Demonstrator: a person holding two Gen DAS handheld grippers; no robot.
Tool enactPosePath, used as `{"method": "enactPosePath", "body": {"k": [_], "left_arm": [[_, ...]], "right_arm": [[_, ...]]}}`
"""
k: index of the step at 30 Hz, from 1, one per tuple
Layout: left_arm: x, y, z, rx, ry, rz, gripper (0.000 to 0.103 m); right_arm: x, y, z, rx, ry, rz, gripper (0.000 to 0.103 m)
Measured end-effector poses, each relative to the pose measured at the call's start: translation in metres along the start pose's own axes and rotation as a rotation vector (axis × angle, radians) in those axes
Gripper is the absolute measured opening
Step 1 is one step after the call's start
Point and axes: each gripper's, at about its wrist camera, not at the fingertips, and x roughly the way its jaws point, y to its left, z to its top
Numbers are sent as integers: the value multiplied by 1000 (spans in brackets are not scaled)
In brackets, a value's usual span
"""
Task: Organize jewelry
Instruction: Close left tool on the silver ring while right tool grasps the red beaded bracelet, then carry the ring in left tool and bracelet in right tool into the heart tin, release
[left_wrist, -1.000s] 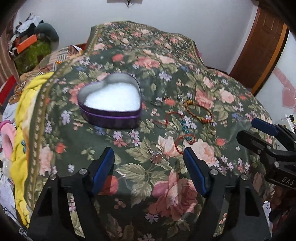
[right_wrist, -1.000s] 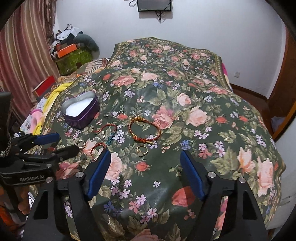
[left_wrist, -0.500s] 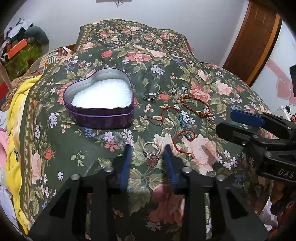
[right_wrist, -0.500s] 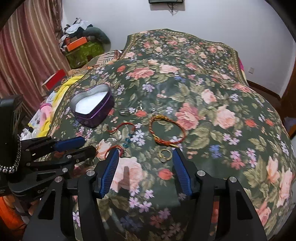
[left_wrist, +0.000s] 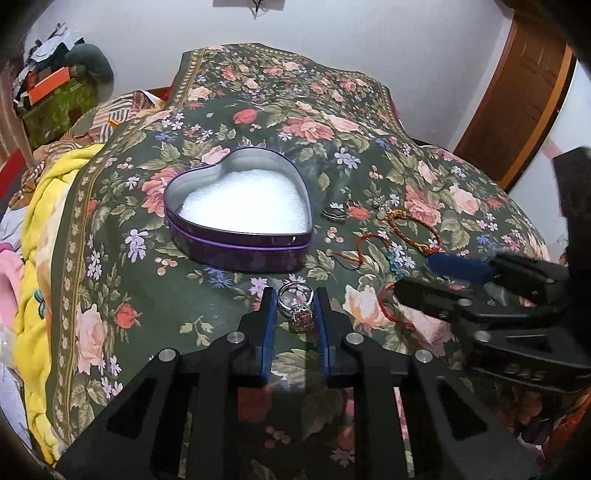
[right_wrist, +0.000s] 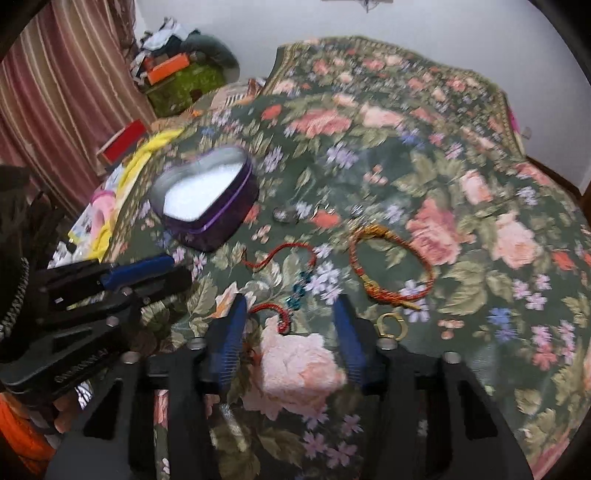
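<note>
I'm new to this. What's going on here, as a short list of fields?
surface: floral bedspread
container: open heart tin, white padding, no jewelry inside
left hand-held gripper: closed around silver ring
right hand-held gripper: open over red cord bracelet
loose pieces: braided orange bracelet, gold ring

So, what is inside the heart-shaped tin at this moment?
The heart-shaped tin is open and holds only a white foam pad, with no jewelry on it. What lies under the pad is covered. The ring is outside, between the left gripper fingers.
</note>
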Motion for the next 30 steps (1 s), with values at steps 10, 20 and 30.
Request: {"method": "enactPosePath", "body": {"k": [10,20,30], "left_arm": [[3,0,0,5,3,7,19],[-19,-3,4,6,-33,14,19],[-51,-10,12,9,-111,19,19]], "right_arm": [[6,-2,-1,-7,11,-23,9],[-13,-2,3,11,-33,-14,7],[-51,4,17,15,-144,-13,7]]}}
